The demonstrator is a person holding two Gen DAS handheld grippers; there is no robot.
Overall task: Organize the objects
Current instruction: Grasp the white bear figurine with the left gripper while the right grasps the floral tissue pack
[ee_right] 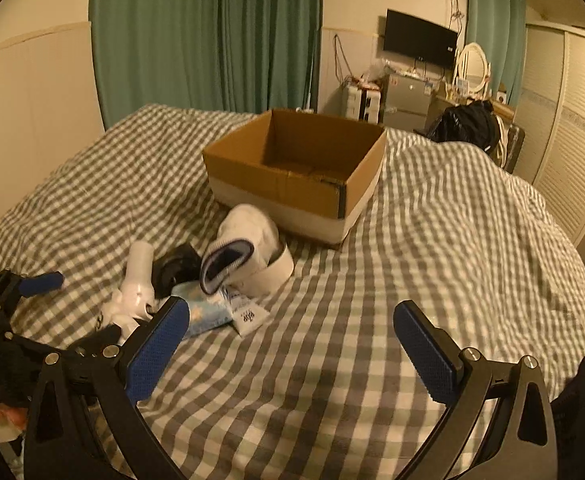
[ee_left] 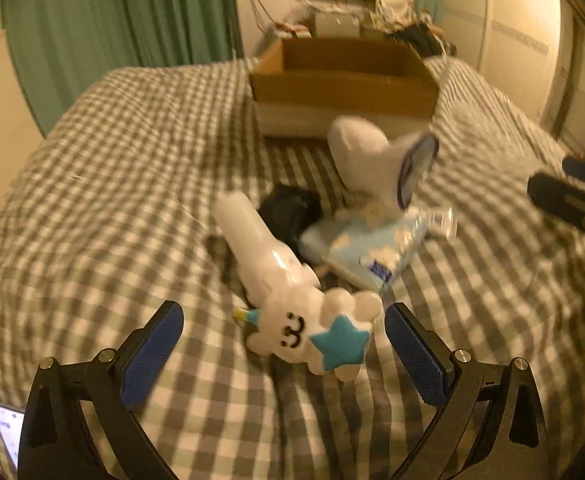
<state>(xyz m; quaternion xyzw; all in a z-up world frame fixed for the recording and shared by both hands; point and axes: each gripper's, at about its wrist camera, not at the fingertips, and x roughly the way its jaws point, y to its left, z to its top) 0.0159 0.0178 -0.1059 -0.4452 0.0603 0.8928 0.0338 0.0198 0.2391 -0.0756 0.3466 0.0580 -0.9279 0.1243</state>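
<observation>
A white plush toy [ee_left: 288, 304] with a teal star lies on the checked bed, right in front of my open left gripper [ee_left: 284, 344], whose blue pads flank its head. Behind it lie a black bundle [ee_left: 290, 210], a light blue tissue pack [ee_left: 372, 244] and a white sock [ee_left: 376, 156]. An open cardboard box [ee_left: 344, 80] stands farther back. My right gripper [ee_right: 292, 340] is open over bare bedding, to the right of the same pile: plush toy [ee_right: 132, 292], tissue pack [ee_right: 208, 312], sock [ee_right: 244, 248], box [ee_right: 296, 164].
Checked duvet [ee_right: 432, 240] covers the bed, humped at the right. Green curtains [ee_right: 204, 32] hang behind. A wall screen [ee_right: 420, 38], mirror and cluttered dresser stand past the bed's far end. A phone [ee_left: 8, 432] shows at the lower left.
</observation>
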